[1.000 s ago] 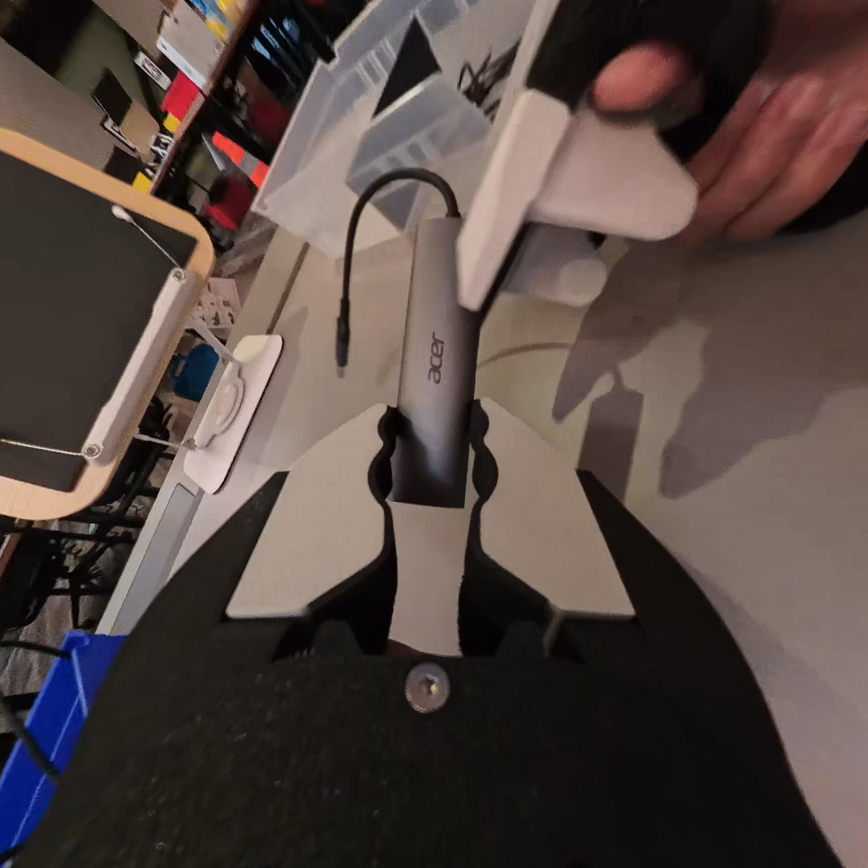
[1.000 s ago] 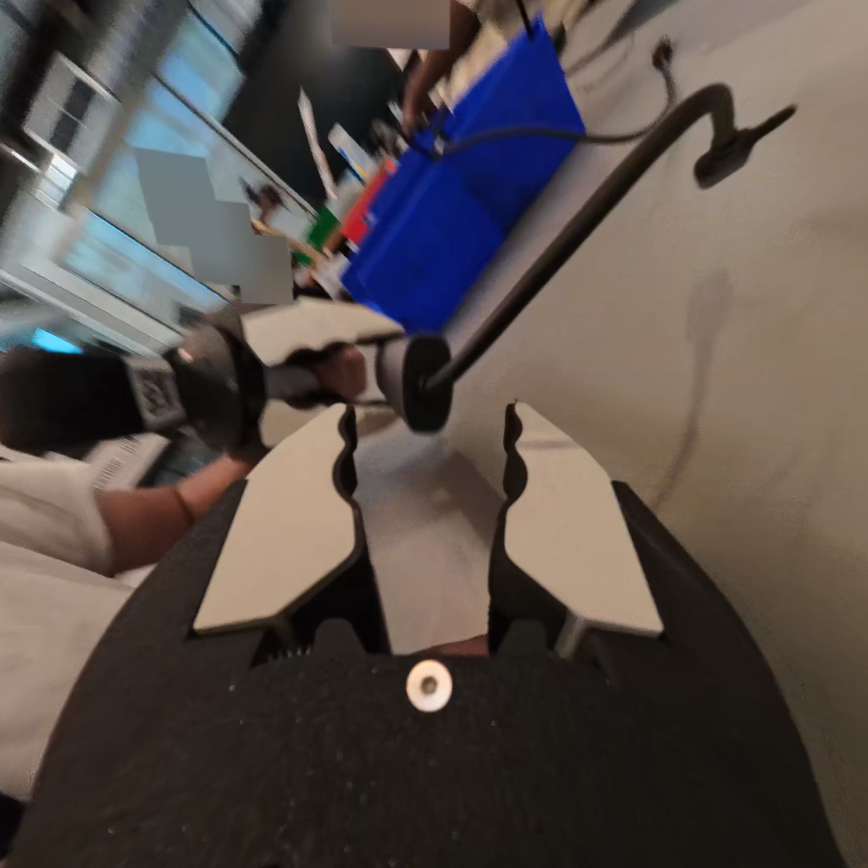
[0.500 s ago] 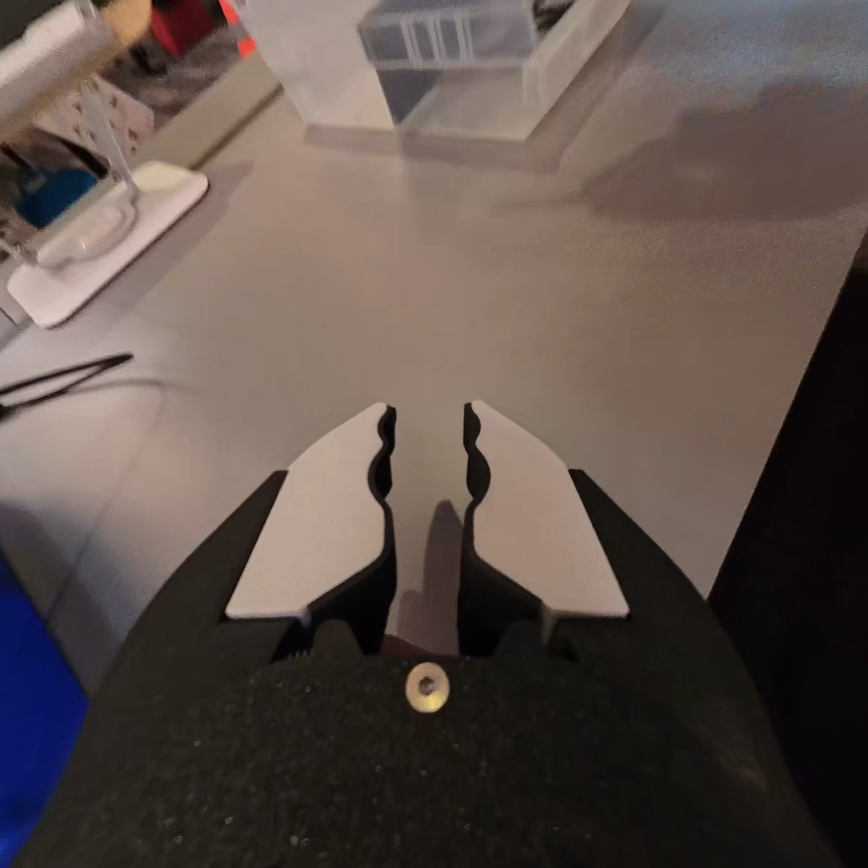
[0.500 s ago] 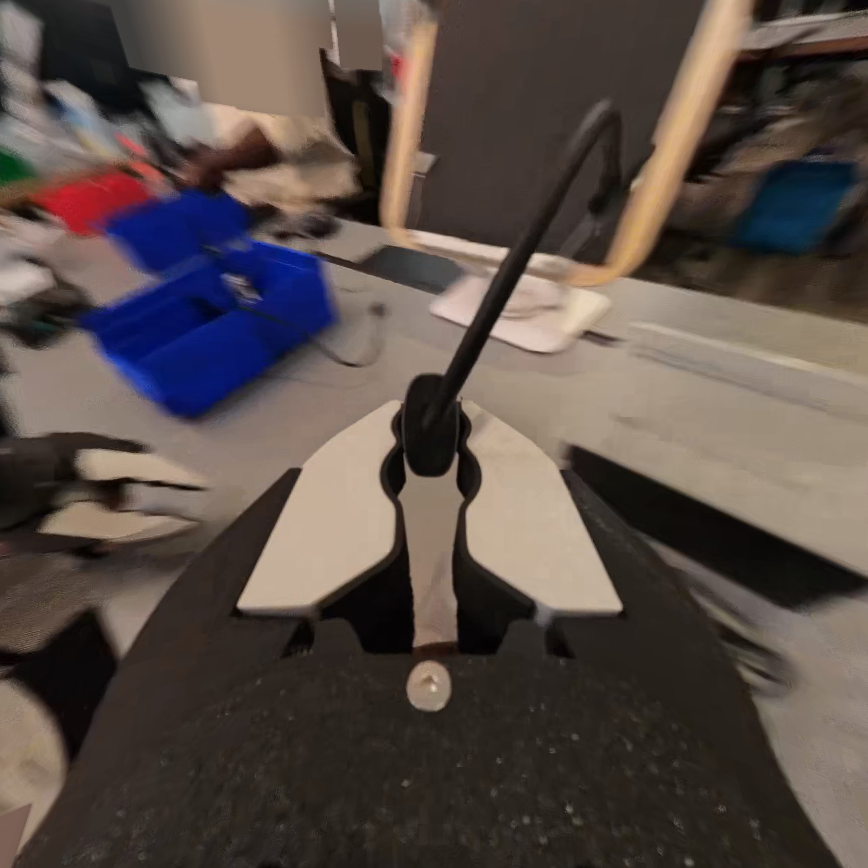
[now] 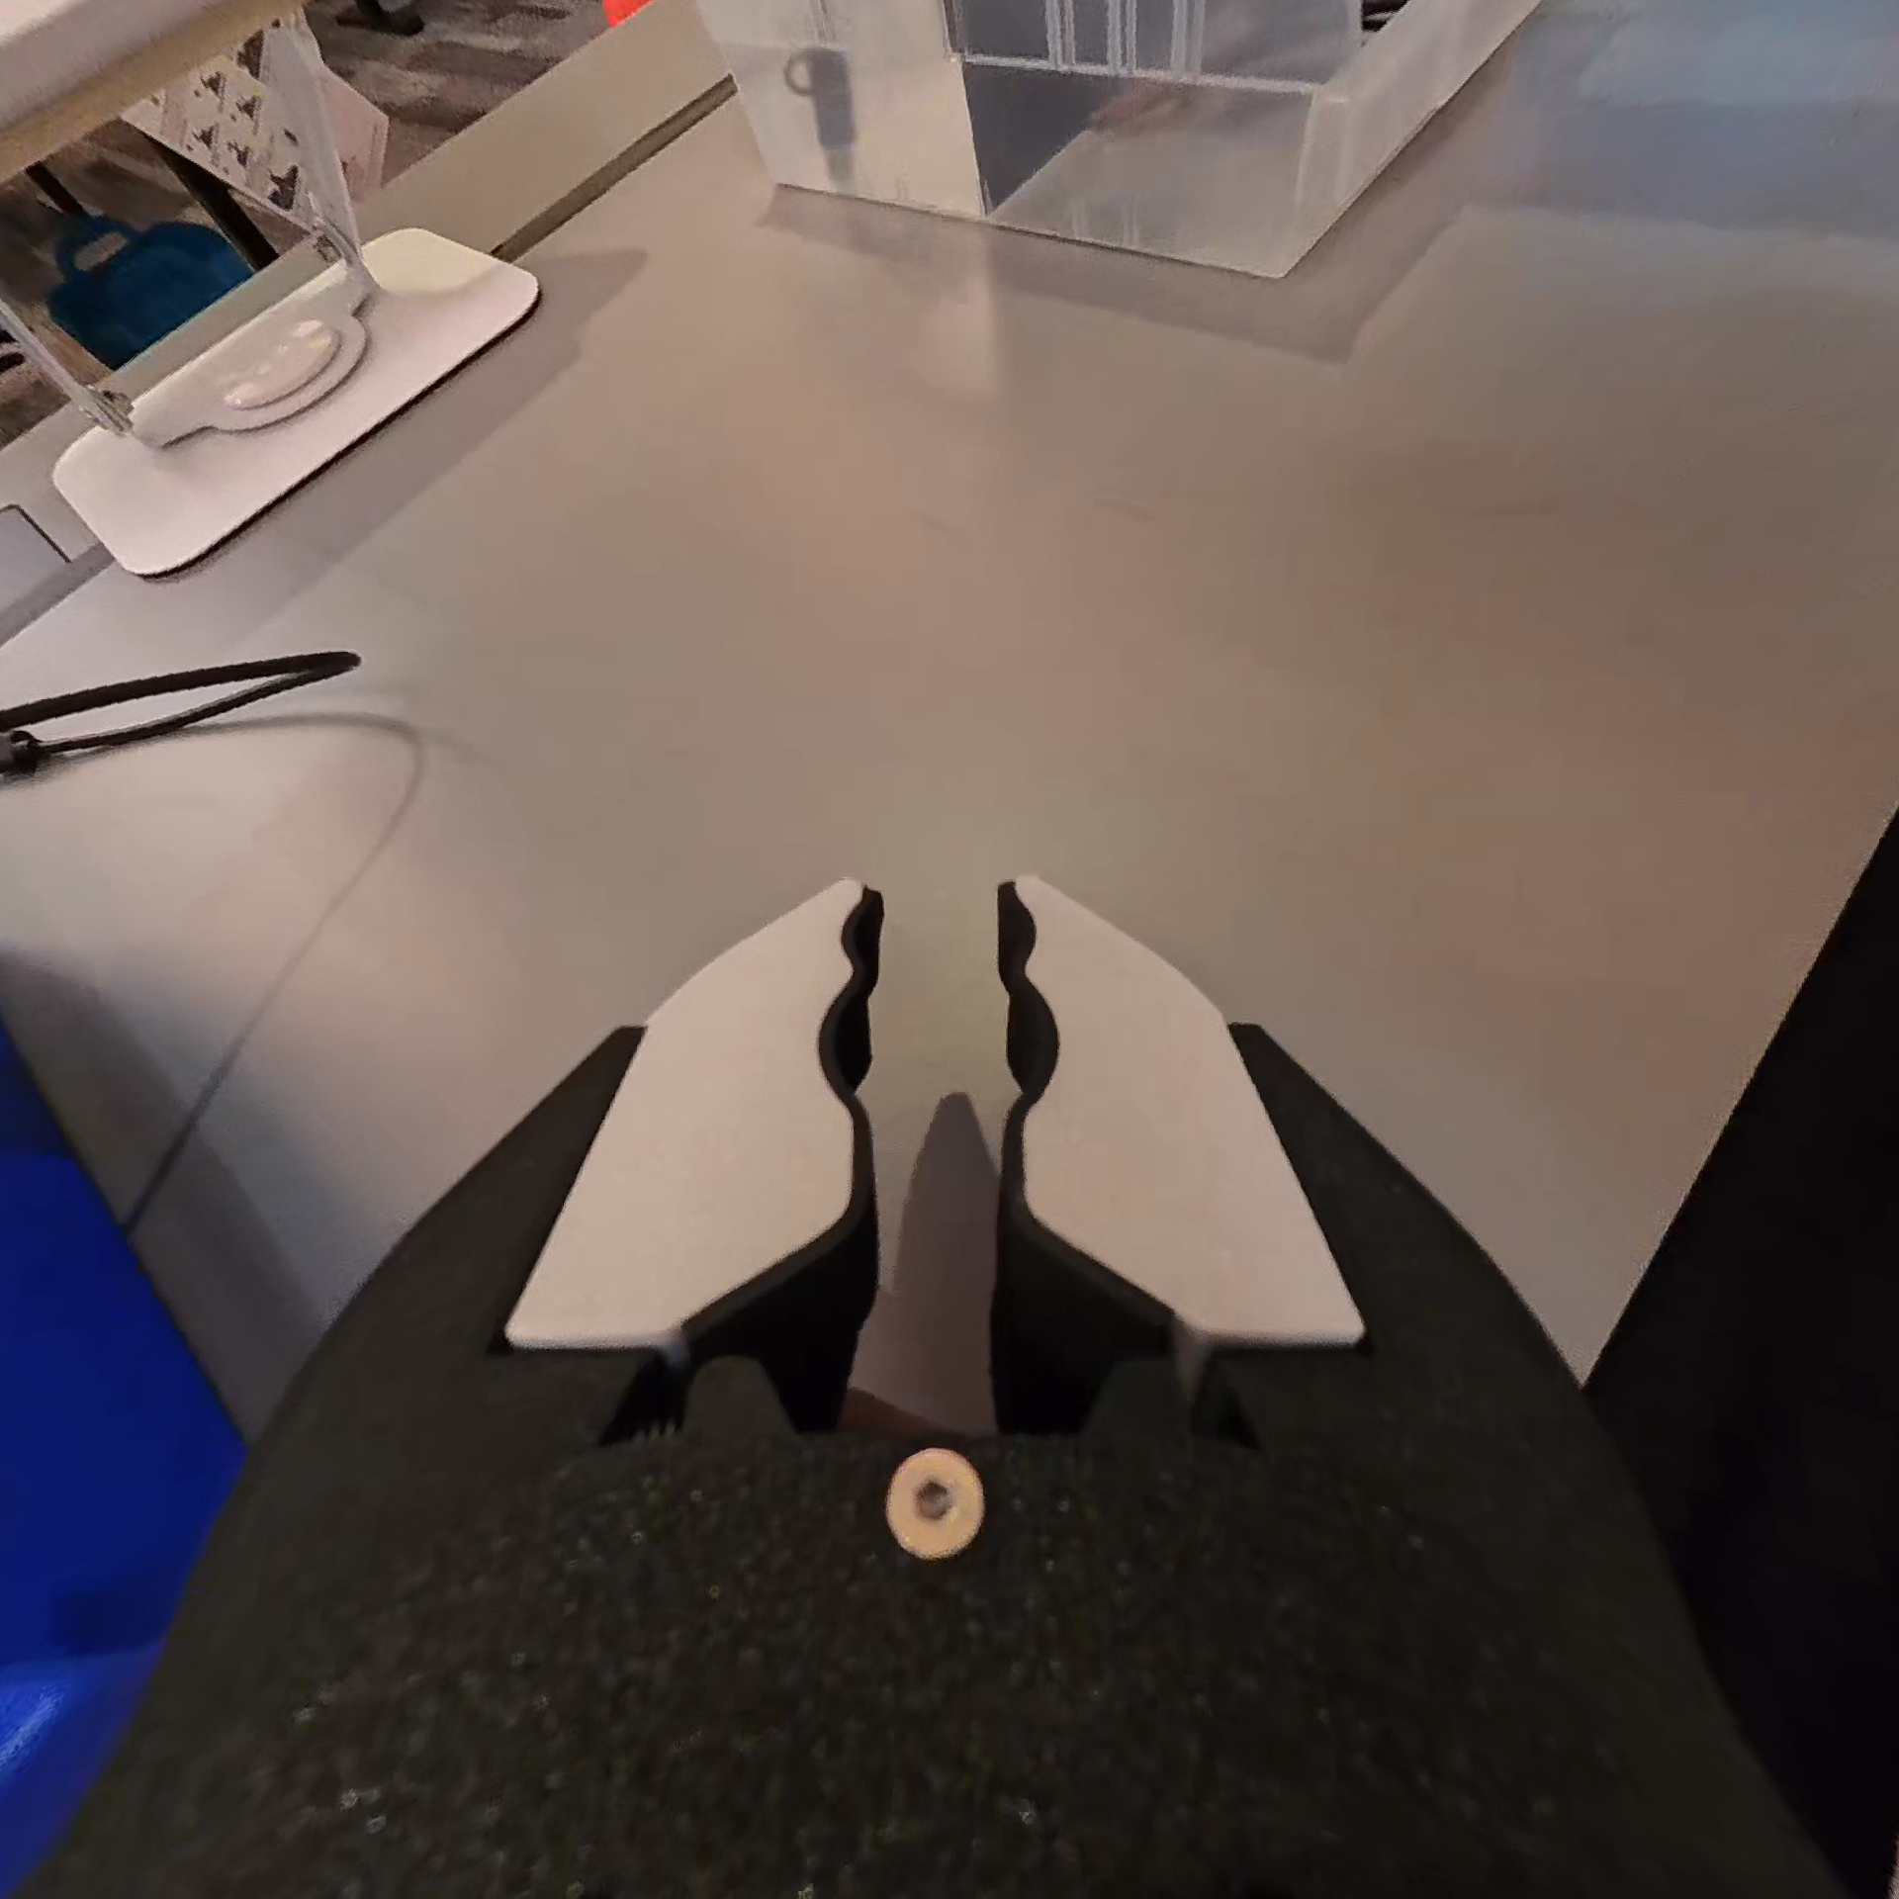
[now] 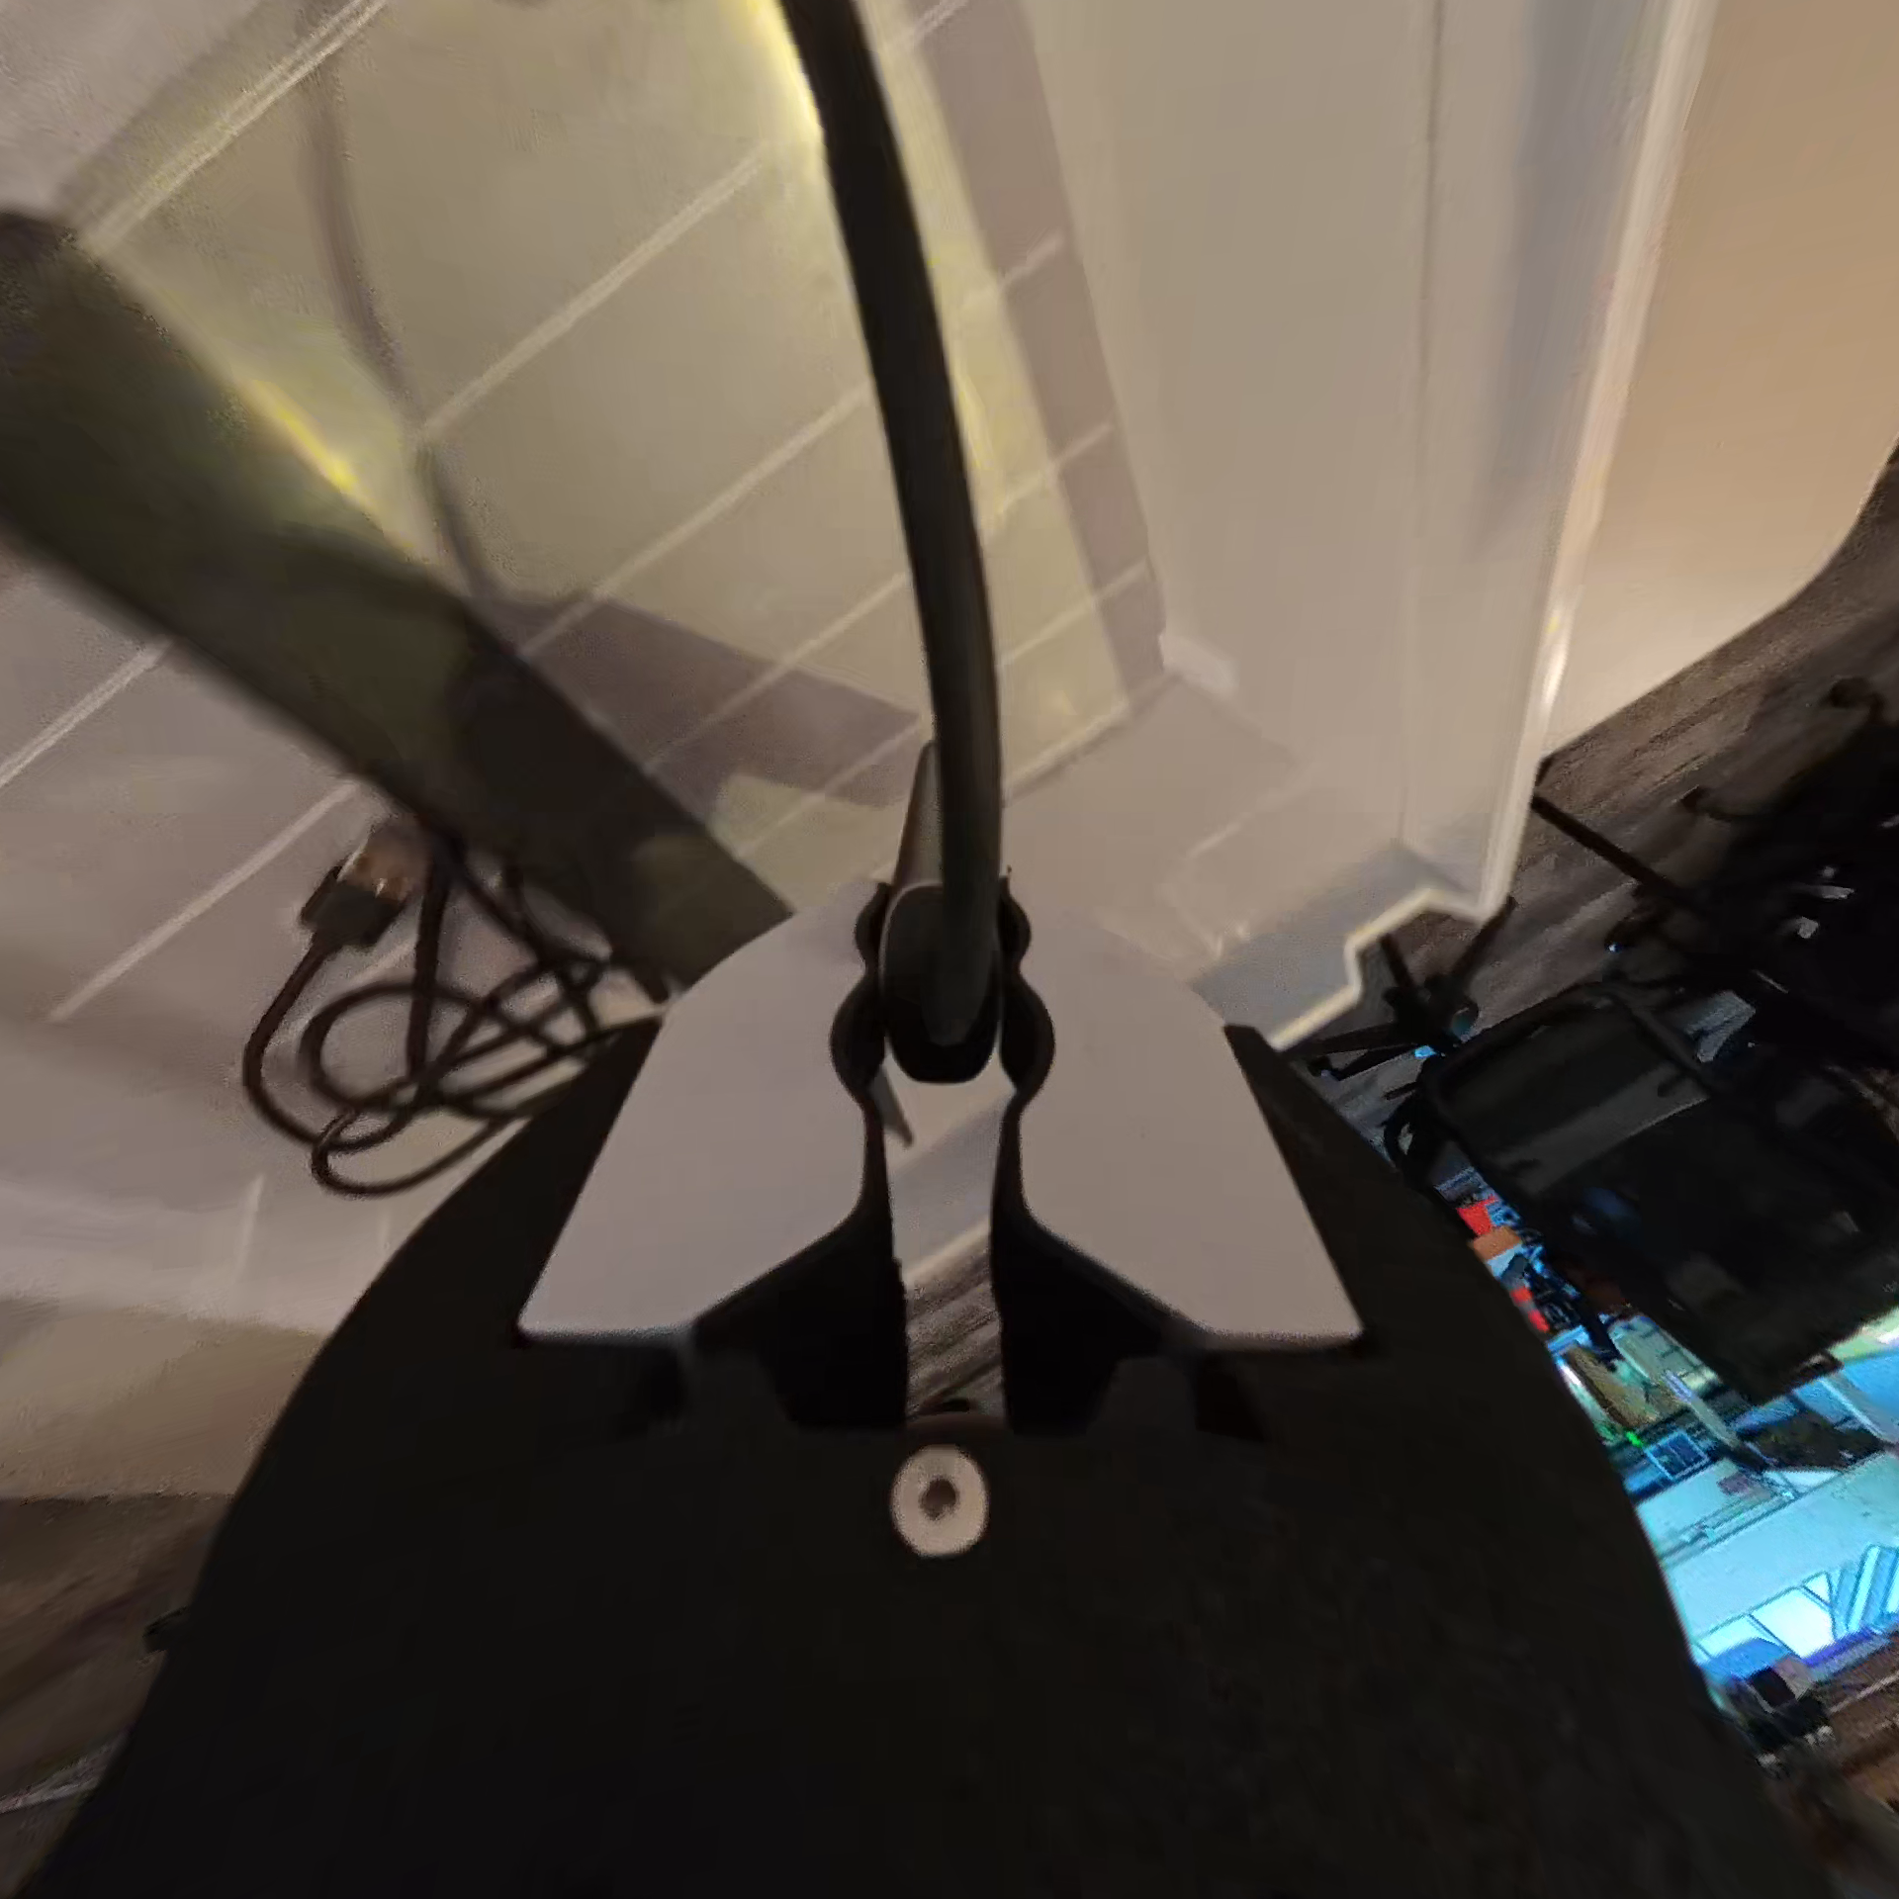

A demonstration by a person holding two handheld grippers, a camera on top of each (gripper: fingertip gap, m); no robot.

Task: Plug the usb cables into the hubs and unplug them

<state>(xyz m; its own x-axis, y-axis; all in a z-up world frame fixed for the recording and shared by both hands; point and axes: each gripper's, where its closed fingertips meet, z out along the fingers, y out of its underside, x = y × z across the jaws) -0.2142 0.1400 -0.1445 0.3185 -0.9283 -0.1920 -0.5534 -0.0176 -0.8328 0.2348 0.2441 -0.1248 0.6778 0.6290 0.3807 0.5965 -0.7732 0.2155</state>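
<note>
My right gripper is shut on the black end of a grey hub, where its dark cable comes out. The cable rises from between the fingertips and curves off the top of the view. The hub hangs over a clear plastic bin. Coiled black USB cables lie in the bin. A blurred dark bar crosses the left of that view; I cannot tell what it is. My left gripper is slightly open and empty, low over the grey table.
In the left wrist view the clear bin stands at the far edge, and a white stand base at the far left. A black cable tie lies at the left, and a blue bin at the near left.
My left gripper let go of the hub and drew back over the table. My right gripper closed on the hub's cable end and swung it over the clear bin.
</note>
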